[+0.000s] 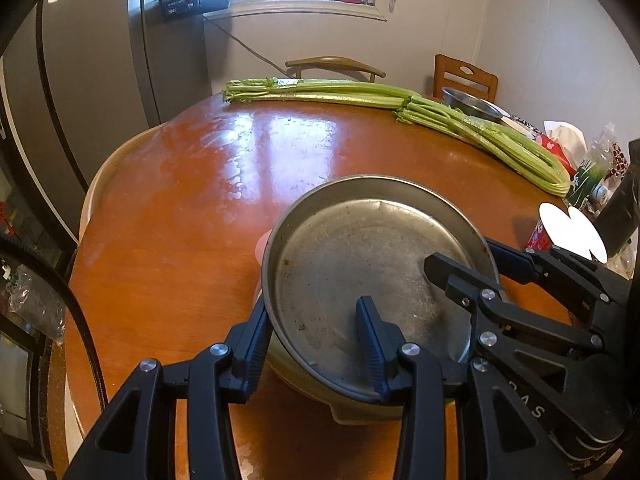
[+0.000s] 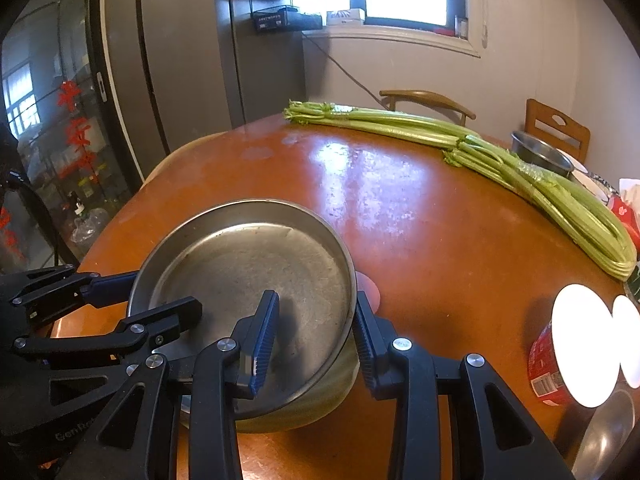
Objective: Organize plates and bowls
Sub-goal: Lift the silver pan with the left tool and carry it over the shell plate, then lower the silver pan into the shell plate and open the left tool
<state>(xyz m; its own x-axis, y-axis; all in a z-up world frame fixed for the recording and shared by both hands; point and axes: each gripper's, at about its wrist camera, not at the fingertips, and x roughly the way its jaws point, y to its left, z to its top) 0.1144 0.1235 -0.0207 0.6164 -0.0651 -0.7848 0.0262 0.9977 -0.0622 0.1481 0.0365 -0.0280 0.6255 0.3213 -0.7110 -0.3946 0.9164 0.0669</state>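
Gripping opposite sides of one shallow metal pan (image 1: 360, 272), both grippers have their fingers closed over its rim. The left gripper (image 1: 316, 344) straddles the near-left wall: one blue-padded finger (image 1: 252, 344) sits outside the wall and the other rests inside on the pan's floor. The right gripper (image 2: 316, 336) clamps the right wall the same way, one finger (image 2: 262, 336) inside, the other outside. The pan is tilted and sits over a pale greenish bowl (image 2: 320, 396) on the orange worktop (image 1: 180, 220). Celery stalks (image 1: 360, 94) lie well apart along the far edge, near a small metal bowl (image 2: 540, 154).
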